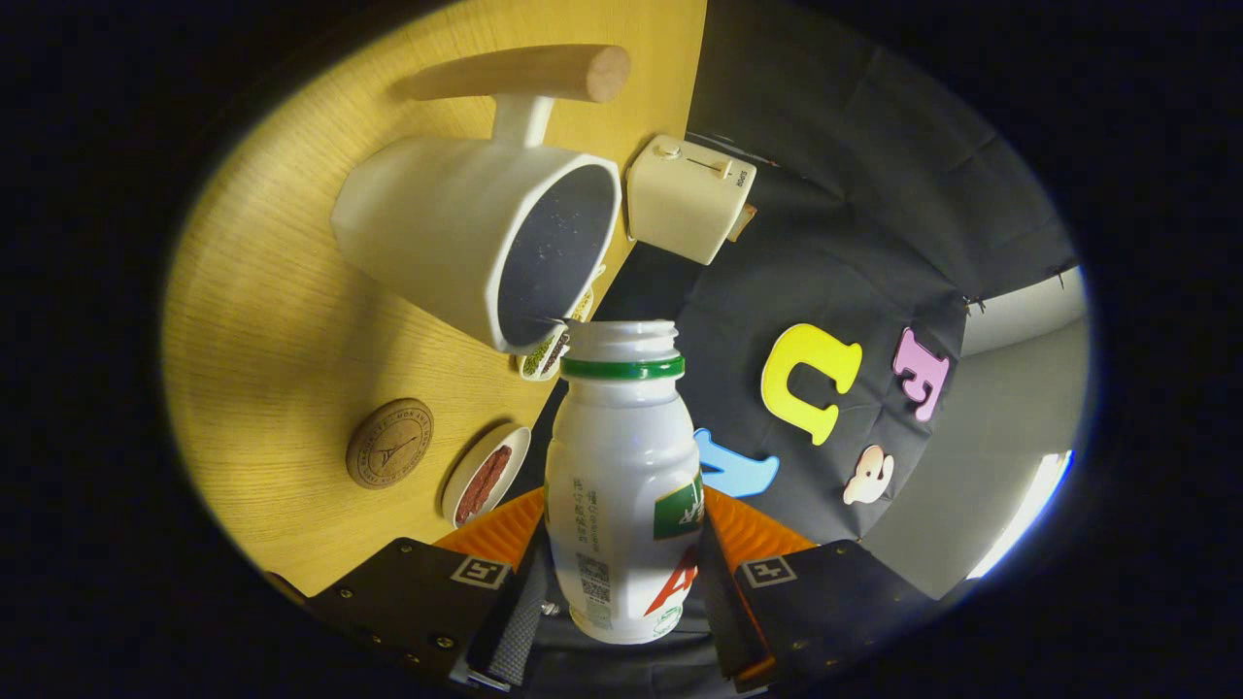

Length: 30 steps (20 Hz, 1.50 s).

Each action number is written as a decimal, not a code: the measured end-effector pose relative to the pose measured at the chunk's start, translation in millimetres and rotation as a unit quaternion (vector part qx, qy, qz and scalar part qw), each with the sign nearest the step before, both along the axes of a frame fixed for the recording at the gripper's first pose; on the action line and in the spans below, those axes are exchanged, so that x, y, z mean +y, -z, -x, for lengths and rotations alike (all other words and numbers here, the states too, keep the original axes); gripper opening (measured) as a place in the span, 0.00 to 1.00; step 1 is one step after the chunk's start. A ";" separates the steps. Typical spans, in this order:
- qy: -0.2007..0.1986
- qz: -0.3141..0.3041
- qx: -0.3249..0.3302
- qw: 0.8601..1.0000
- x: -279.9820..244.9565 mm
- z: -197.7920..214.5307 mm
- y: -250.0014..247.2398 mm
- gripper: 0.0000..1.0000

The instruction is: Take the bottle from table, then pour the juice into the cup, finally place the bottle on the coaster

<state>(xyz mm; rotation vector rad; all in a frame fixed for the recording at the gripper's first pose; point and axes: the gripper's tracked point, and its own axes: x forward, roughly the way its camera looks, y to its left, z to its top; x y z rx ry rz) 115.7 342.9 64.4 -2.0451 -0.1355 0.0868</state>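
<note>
You are clamping gripper (621,568) fingers on both sides of bottle (621,485), tilting it; open mouth is sitting right at cup (476,243) rim. Coaster (389,443) is lying on table (262,320) near cup, beside small dish (486,474).

Bottle (621,485) between tongs (621,573), by cup (476,238)

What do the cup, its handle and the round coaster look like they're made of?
Cup: likely glazed ceramic, pale smooth outside, dark speckled inside. Handle: wood, visible grain, cut end. Coaster: probably wood or cork, engraved. Tongs shut on the plastic-looking bottle.
</note>
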 end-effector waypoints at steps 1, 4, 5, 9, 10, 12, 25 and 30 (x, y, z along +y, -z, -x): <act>0.000 0.000 0.000 1.000 -0.2 0.1 0.5 0.71; -0.003 0.003 0.002 1.000 3.2 2.5 1.6 0.71; -0.003 0.003 0.003 1.000 3.1 0.5 2.2 0.71; -0.003 0.005 0.003 1.000 3.9 1.8 3.8 0.71; -0.003 0.004 0.004 1.000 3.7 2.1 4.3 0.71; -0.004 -0.004 0.007 1.000 5.6 1.6 6.4 0.71; 0.005 -0.117 0.056 0.992 3.4 -0.2 19.2 0.71; 0.017 -0.193 0.084 0.977 1.4 -0.1 23.4 0.71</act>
